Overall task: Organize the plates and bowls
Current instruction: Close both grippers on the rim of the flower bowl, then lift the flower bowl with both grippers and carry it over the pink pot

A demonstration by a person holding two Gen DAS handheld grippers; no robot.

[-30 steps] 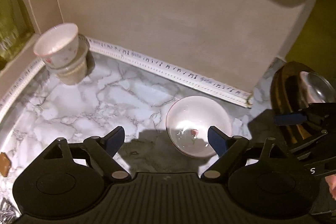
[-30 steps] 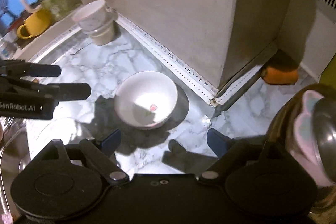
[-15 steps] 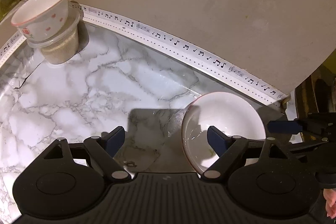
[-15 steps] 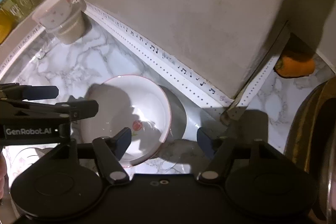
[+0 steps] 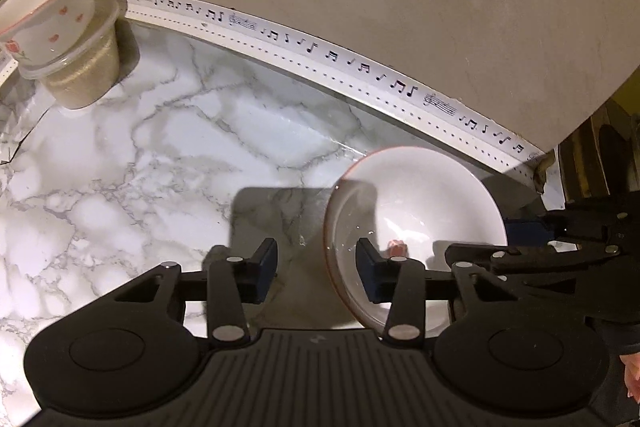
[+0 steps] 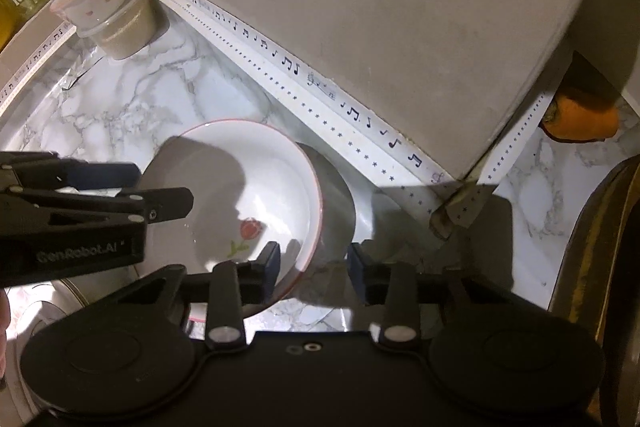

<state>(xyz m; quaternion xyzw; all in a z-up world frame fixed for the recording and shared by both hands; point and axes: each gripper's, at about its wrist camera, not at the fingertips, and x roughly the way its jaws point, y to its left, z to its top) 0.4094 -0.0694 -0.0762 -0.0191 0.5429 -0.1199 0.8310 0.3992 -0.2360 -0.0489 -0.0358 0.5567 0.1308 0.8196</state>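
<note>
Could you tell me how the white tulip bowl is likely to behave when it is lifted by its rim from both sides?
The bowl looks like glazed ceramic: probably rigid, breakable, and slippery, since droplets glisten inside. The left gripper and right gripper are closing astride opposite rim walls, so it should lift level; uneven pull could tip it.

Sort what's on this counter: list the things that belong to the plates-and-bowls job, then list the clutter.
Job: white bowl with a tulip, straddled at opposite rims by both closing grippers; floral bowl stacked on a tub.
Clutter: orange object; dark pot.
</note>
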